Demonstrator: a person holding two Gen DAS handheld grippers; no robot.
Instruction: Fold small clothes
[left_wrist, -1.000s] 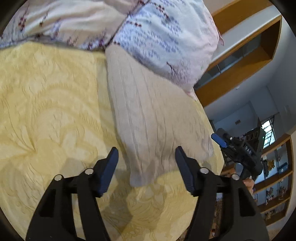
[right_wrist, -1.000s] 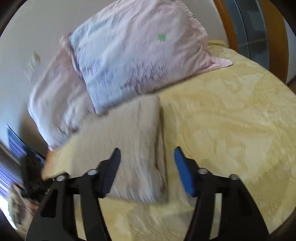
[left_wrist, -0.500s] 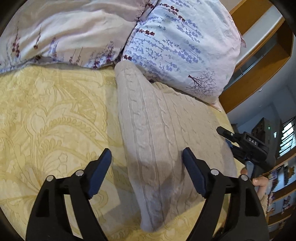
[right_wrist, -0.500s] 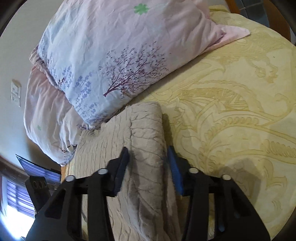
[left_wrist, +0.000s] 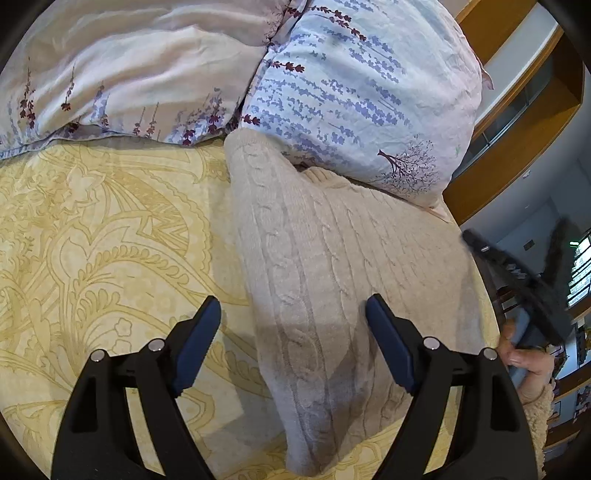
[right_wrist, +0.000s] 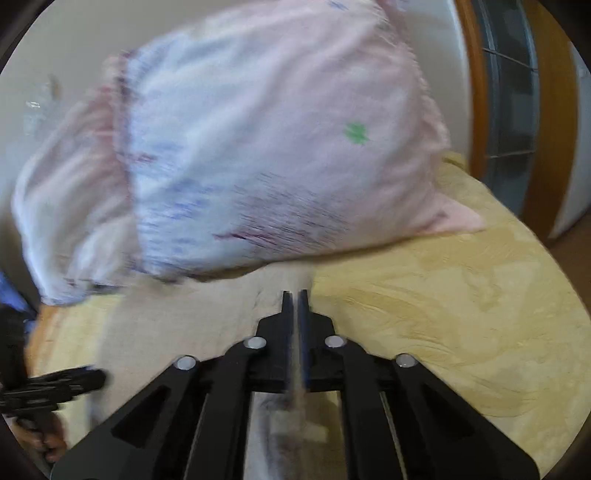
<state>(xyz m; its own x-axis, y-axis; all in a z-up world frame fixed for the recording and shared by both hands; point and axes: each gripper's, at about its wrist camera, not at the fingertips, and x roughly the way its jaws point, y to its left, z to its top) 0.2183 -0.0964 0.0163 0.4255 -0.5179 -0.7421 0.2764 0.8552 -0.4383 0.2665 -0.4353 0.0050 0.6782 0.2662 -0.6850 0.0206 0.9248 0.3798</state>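
Crowding the beige sweater (left_wrist: 332, 266): floral pillows (left_wrist: 354, 92), yellow bedspread (left_wrist: 92, 236) beneath.

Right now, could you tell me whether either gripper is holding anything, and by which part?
The right gripper is shut on the beige sweater, pinching its folded side edge. The left gripper is open, holding nothing.

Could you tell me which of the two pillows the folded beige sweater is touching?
The blue-flowered pillow, on the right in the left wrist view: the sweater has its far end tucked against it. The paler pink pillow lies clear.
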